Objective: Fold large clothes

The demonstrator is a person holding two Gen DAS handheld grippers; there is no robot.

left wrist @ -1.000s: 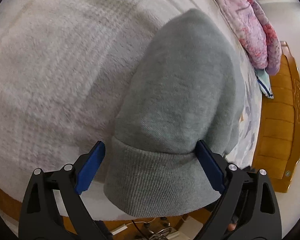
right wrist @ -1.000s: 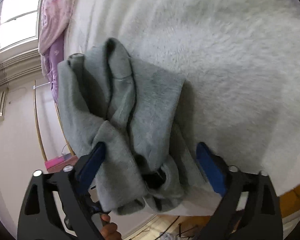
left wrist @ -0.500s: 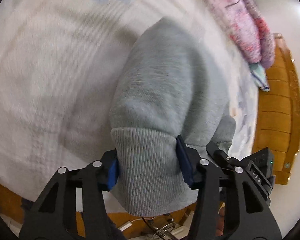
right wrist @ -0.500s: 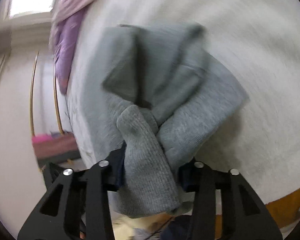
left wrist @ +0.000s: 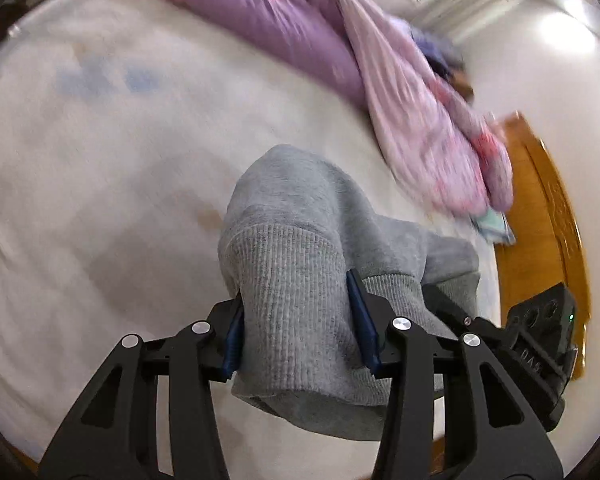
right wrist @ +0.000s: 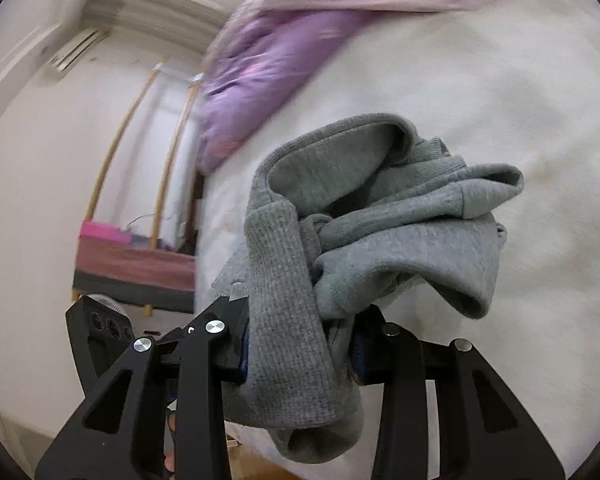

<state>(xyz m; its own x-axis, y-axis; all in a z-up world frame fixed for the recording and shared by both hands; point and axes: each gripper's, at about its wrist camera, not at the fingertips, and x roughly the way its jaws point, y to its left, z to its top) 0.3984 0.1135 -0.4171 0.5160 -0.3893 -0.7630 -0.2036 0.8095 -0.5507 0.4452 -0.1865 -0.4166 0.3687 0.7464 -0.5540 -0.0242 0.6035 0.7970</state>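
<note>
A grey sweatshirt lies bunched near the edge of a bed with a white fleece cover. My left gripper is shut on its ribbed hem, which hangs down between the blue pads. My right gripper is shut on another ribbed band of the same sweatshirt, whose folds pile up ahead of it. The right gripper's body shows at the right of the left wrist view, close beside the left one.
A purple and pink quilt lies bunched along the far side of the bed, also in the right wrist view. A wooden bed frame borders the right edge. A low stand with a pink top is by the wall.
Both grippers went from open around the sweatshirt's edge to shut on its ribbed bands. They have lifted and tilted, so the quilt and wall now show. The sweatshirt bunched up.
</note>
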